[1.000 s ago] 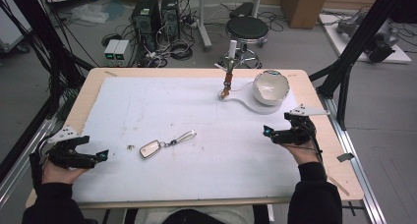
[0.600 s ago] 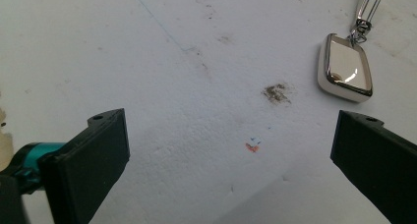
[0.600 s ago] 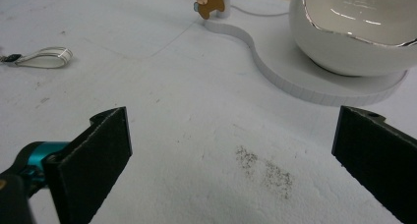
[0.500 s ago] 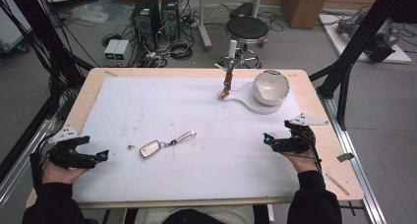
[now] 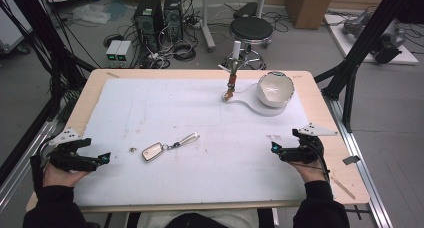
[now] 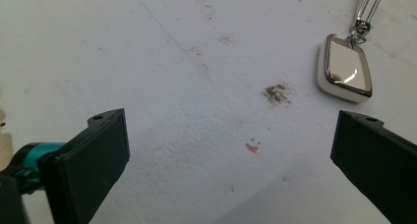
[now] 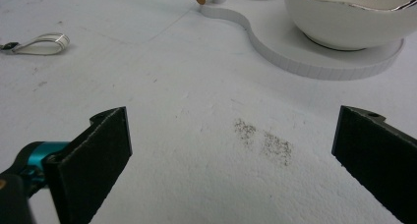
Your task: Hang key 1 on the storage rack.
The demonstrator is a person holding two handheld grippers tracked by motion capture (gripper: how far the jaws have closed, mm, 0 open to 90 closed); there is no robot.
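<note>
Item: key fob (image 5: pixel 152 151), white with chrome edging, joined by a short link to a silver clip (image 5: pixel 186 138); lies flat on the white sheet of the table (image 5: pixel 165 108), in the near-left part, just right of a small dark speck (image 5: pixel 133 149). Long axis runs diagonally across the sheet in the high view: fob end toward the near left, clip end pointing to the far right, toward the bowl. Left tool (image 5: pixel 102 158): held at the near-left edge of the sheet, jaws wide apart and holding nothing, aimed toward the fob, near it but not touching; in the left gripper view the fob (image 6: pixel 344 69) sits beyond the right-hand jaw, clip (image 6: pixel 368 0) farther off. Right tool (image 5: pixel 274 148): held at the near-right side, jaws wide apart and holding nothing, well apart from the fob. White bowl (image 5: pixel 275 88): stands on a flat white base (image 5: pixel 250 106) at the far right. Small brown-tipped upright post (image 5: pixel 231 83): on the base's narrow end, left of the bowl.
</note>
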